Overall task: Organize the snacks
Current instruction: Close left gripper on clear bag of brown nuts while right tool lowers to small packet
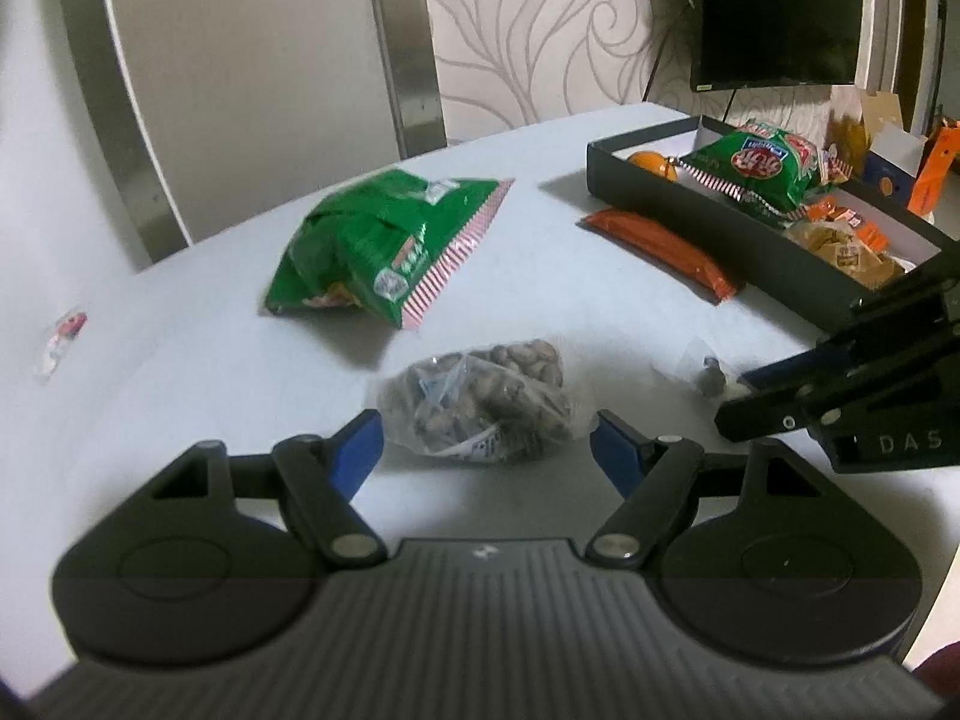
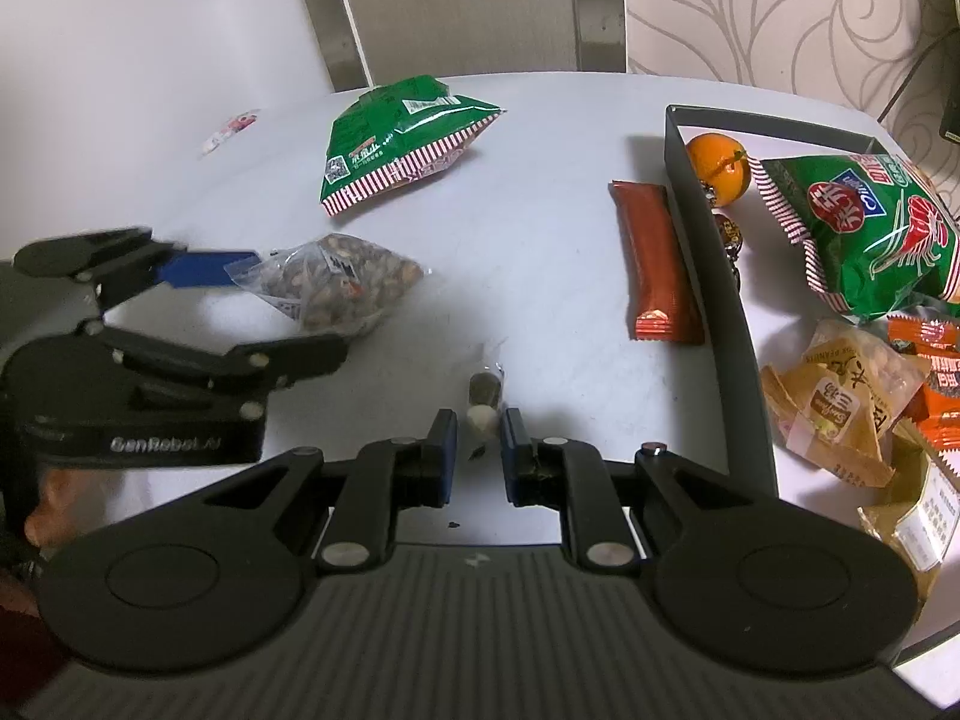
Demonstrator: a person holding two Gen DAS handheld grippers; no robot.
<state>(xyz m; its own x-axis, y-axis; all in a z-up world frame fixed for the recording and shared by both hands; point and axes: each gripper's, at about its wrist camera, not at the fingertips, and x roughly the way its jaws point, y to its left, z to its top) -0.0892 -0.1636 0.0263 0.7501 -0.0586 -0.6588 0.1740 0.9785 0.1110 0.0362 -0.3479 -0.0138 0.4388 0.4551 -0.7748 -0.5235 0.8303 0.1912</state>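
The right gripper (image 2: 478, 450) stands narrowly parted around a small wrapped candy (image 2: 483, 405) at its tips. The left gripper (image 1: 486, 441) gapes wide, a clear bag of nuts (image 1: 480, 405) just ahead between its fingers. Beyond lies a green snack bag (image 1: 384, 240); far right, the black tray (image 1: 720, 228).

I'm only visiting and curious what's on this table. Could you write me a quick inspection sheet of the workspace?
Surface: pale table, a few dark crumbs.
Job's things: black tray holding an orange, green chip bag and small packets; loose outside it are a second green bag, red bar, clear bag of nuts and small wrapped candy.
Clutter: small wrapper at the far edge.
Grippers: left gripper jaws wide either side of the nuts; right gripper jaws narrow around the candy, contact unclear.
Cables: dark cable on the wall.
Surroundings: patterned wallpaper, dark screen.
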